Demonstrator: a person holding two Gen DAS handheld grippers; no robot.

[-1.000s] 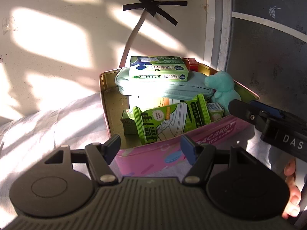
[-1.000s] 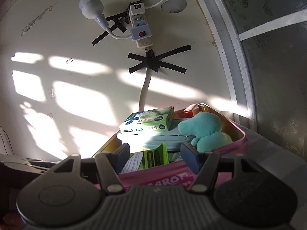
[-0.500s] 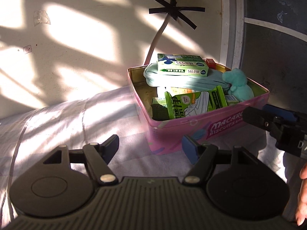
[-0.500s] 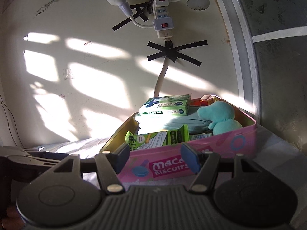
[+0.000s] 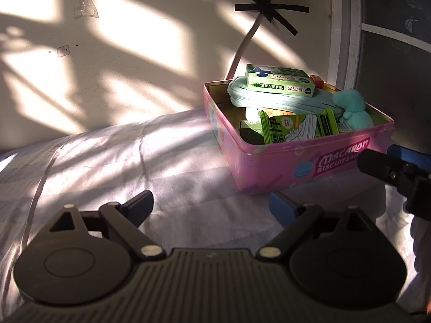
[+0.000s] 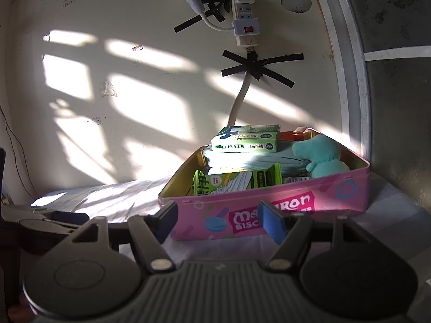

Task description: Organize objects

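A pink macaron biscuit tin [image 5: 282,169] [image 6: 336,196] stands open on the sheet by the wall. Inside it a green box [image 5: 280,84] [image 6: 246,141] rests on a pale teal pouch [image 5: 269,101], with a teal plush toy [image 5: 353,110] [image 6: 320,156] at the right and a green sachet pack [image 5: 293,129] [image 6: 237,181] leaning at the front. My left gripper [image 5: 211,206] hovers over bare sheet, left of and short of the tin, jaws opening with nothing between them. My right gripper [image 6: 219,219] faces the tin's front wall, jaws opening and empty; its tip [image 5: 390,167] shows in the left wrist view.
A creased white sheet [image 5: 121,161] covers the surface to the left of the tin. A power strip [image 6: 243,18] and its cable [image 5: 242,53] are taped to the sunlit wall behind. A white frame [image 5: 347,40] and a dark panel bound the right side.
Both grippers have drawn back from the tin, which now looks smaller and farther off. The left jaws have spread much wider; the right jaws have widened a little.
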